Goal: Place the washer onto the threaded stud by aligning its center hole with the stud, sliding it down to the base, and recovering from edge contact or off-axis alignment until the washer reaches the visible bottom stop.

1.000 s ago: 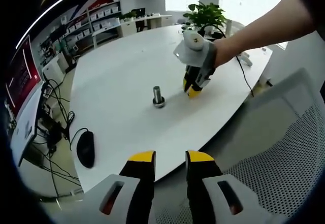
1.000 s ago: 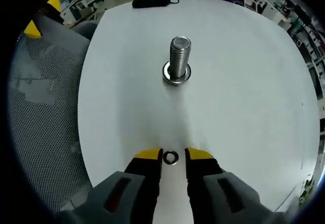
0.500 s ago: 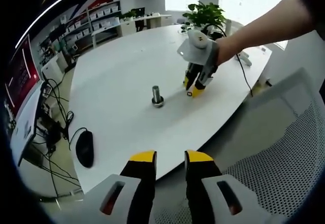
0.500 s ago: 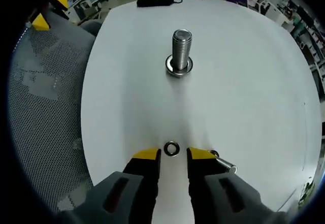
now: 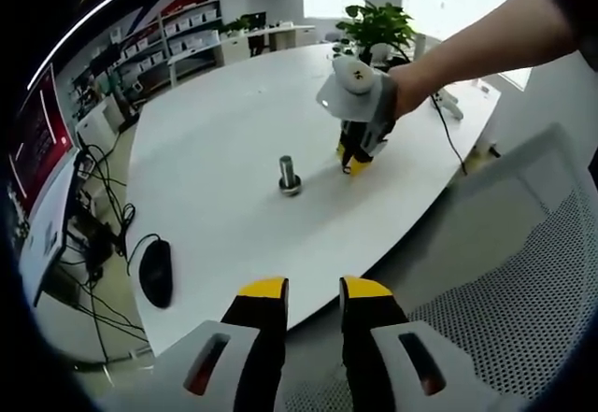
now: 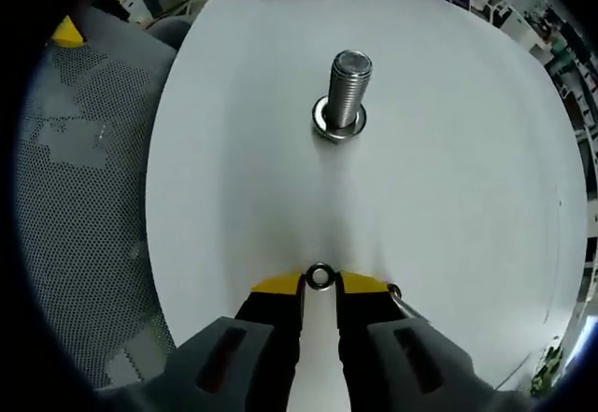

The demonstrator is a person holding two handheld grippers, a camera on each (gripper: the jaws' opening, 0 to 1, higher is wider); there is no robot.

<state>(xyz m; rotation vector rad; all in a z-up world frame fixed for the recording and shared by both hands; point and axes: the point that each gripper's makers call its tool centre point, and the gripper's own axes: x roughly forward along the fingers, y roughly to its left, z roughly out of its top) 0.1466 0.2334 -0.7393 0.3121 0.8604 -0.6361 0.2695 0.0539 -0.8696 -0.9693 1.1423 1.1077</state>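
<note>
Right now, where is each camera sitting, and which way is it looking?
Left gripper view: rides the left gripper, held off the white table's edge above a mesh chair, facing across the table at the stud and the right gripper; a person's forearm shows.
Right gripper view: rides the right gripper, low over the table, facing the stud; its jaws pinch the washer.
Shared: table, stud, chair, computer mouse.
</note>
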